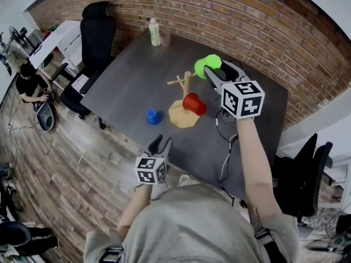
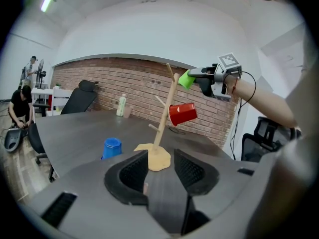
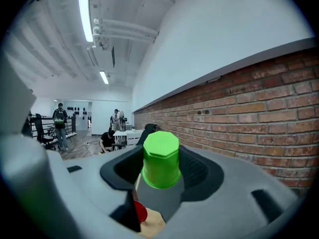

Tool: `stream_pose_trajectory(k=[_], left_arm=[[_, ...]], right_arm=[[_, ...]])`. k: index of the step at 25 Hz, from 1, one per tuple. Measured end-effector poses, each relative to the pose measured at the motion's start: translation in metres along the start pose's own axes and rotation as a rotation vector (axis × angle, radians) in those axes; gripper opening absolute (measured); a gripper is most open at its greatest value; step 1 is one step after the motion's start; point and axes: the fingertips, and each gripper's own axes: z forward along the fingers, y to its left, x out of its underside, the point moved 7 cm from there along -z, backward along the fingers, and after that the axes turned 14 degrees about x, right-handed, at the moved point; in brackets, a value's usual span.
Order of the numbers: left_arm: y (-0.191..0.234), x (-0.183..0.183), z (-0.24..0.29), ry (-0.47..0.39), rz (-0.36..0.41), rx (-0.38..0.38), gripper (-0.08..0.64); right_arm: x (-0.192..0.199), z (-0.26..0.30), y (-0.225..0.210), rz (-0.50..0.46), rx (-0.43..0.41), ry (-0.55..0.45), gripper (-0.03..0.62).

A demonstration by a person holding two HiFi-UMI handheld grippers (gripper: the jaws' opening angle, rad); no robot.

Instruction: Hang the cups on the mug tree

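The right hand-held gripper [image 1: 215, 73] clamps the green cup [image 1: 207, 66] at the top of the mug tree [image 1: 180, 118]. The left hand-held gripper [image 2: 158, 171] is open and empty. Hazard: a misaligned cup may strike a peg, tipping the tree and shedding the red cup [image 1: 193, 103].

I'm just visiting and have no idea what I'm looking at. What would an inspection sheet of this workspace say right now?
Surface: dark grey table, mostly bare.
Job's things: wooden mug tree with a red cup hung on it; blue cup upside down on the table beside it; green cup held up by the tree's top.
Clutter: bottle and small container at the far end.
Grippers: right gripper, fingers shut on the green cup; left gripper open, empty, by the table's near edge.
Cables: a cable trails over the table's right side.
Surroundings: brick wall, office chair, a person low on the wooden floor.
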Motion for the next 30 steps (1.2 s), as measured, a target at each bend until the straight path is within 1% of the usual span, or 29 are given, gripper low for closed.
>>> stream_pose_trajectory(k=[6, 13, 21, 30], left_arm=[[0.001, -0.001, 0.006, 0.004, 0.000, -0.007, 0.156], [0.002, -0.002, 0.011, 0.003, -0.001, -0.013, 0.156], [0.004, -0.001, 0.013, -0.005, 0.000, -0.027, 0.156], [0.004, -0.006, 0.013, -0.016, 0.010, -0.045, 0.156]], right_arm=[[0.002, 0.007, -0.002, 0.058, -0.043, 0.008, 0.227], [0.008, 0.015, -0.004, 0.071, -0.057, 0.019, 0.244], [0.018, 0.022, -0.003, 0.041, -0.055, 0.038, 0.247], [0.016, 0.020, -0.003, 0.041, -0.069, 0.015, 0.247]])
